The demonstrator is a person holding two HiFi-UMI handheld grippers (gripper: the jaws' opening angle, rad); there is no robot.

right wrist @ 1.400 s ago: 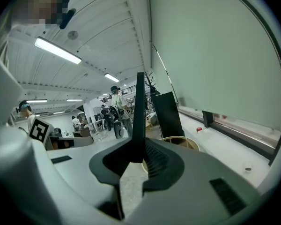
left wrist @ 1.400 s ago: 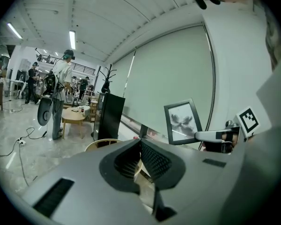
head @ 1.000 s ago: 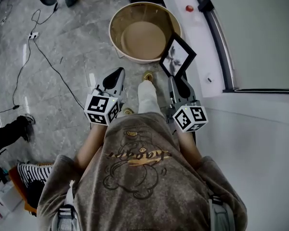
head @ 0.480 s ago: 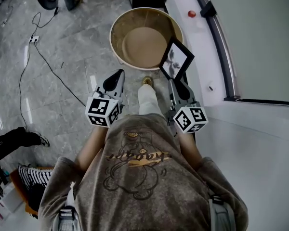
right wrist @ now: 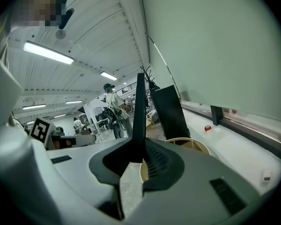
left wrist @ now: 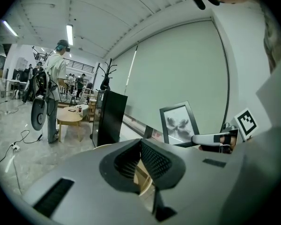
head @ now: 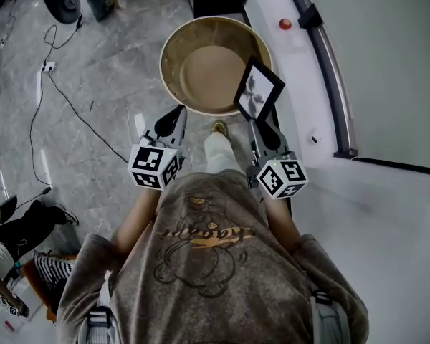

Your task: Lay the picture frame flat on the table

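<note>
Picture frame (head: pixel 259 89), black-bordered round a grey print, clamped in right gripper (head: pixel 260 122).

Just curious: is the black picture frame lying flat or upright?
Upright: the black picture frame stands on edge, clamped in the right gripper, off the round wooden table.

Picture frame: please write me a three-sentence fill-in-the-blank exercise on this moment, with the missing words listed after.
1. The picture frame is clamped in the person's ___ gripper.
2. In the head view the frame overlaps the rim of a wooden table whose top is ___ in shape.
3. The left gripper holds ___ between its jaws.

Missing words: right; round; nothing
</note>
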